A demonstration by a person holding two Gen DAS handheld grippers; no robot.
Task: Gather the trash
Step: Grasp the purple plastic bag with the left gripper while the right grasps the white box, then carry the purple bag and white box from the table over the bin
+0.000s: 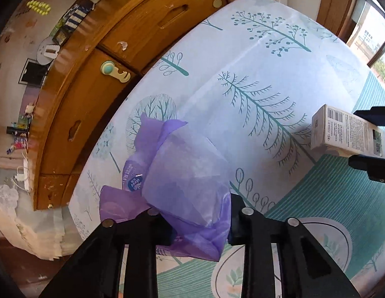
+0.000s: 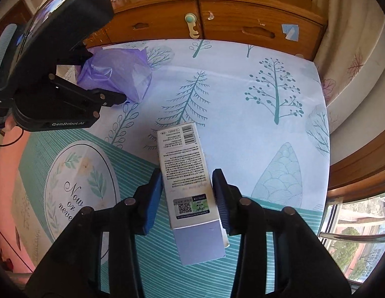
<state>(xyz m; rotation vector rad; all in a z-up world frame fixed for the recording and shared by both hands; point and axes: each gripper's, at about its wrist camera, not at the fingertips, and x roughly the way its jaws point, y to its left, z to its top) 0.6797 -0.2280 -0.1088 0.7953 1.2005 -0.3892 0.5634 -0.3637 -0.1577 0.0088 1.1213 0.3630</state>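
I take the printed carton (image 2: pixel 190 188) as my reference. It lies flat on the worktop (image 2: pixel 242 94), its long axis running straight away from my right gripper (image 2: pixel 187 198) toward the wooden cabinet (image 2: pixel 242 22), barcode end farthest from me. The right gripper straddles the carton's near half: one blue pad sits along each long side, very close to the cardboard, but I cannot tell whether both press on it, so I record the grasp as unconfirmed. In my judgement the approach is aligned correctly, across the carton's short width, and needs only a firm squeeze before lifting.

To the left of the carton and farther back lies the purple plastic bag (image 1: pixel 182 173), crumpled and partly translucent, with a printed packet (image 1: pixel 135 176) visible beneath its edge. My left gripper (image 1: pixel 199 226) is down on the bag's near edge with film bunched between the narrowed fingers; I judge it clenched on the bag. The left gripper is therefore the nearer to the bag, the right to the carton.

Beyond both, the cabinet stands against the worktop's far edge, carrying a green child latch (image 2: pixel 191 23).
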